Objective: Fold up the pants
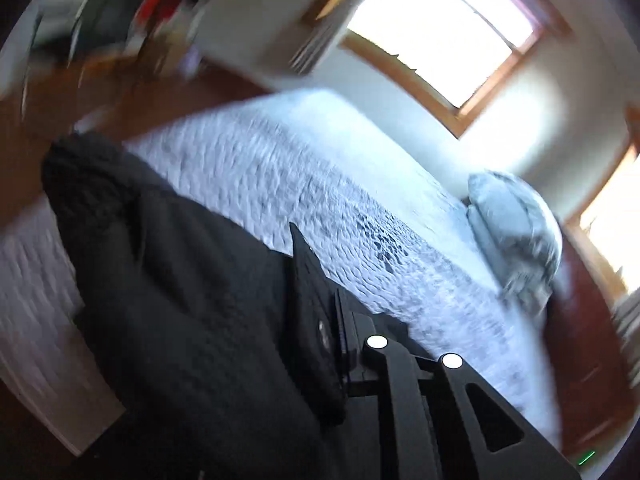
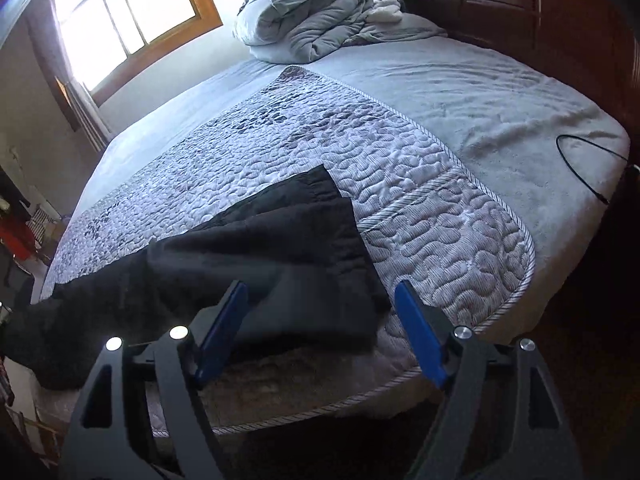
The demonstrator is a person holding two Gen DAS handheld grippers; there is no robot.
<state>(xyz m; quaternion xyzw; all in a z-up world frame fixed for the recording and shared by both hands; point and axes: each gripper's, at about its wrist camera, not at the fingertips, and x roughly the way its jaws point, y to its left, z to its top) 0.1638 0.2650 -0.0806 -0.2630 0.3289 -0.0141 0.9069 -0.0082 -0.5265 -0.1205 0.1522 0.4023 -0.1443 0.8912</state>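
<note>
On the grey quilted bedspread [image 2: 400, 168] black fabric pants [image 2: 280, 240] lie half-flat, left claw [image 1: 316, 320] clamped on their cloth, right claw [image 2: 320, 304] wide, empty over their near edge; one-sided pull risks bunching the fold.

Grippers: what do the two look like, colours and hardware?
Right gripper: black slotted linkage arms, shiny round pivot caps, flat blue finger pads. Left gripper: same black slotted arms and bright round caps; its fingers look black, blurred. No cables, hands or sleeves visible.

Bed [image 2: 520, 120] with quilted coverlet [image 2: 360, 168], black pants [image 2: 280, 240] on it, bundled bedding [image 2: 312, 12] at head.
</note>
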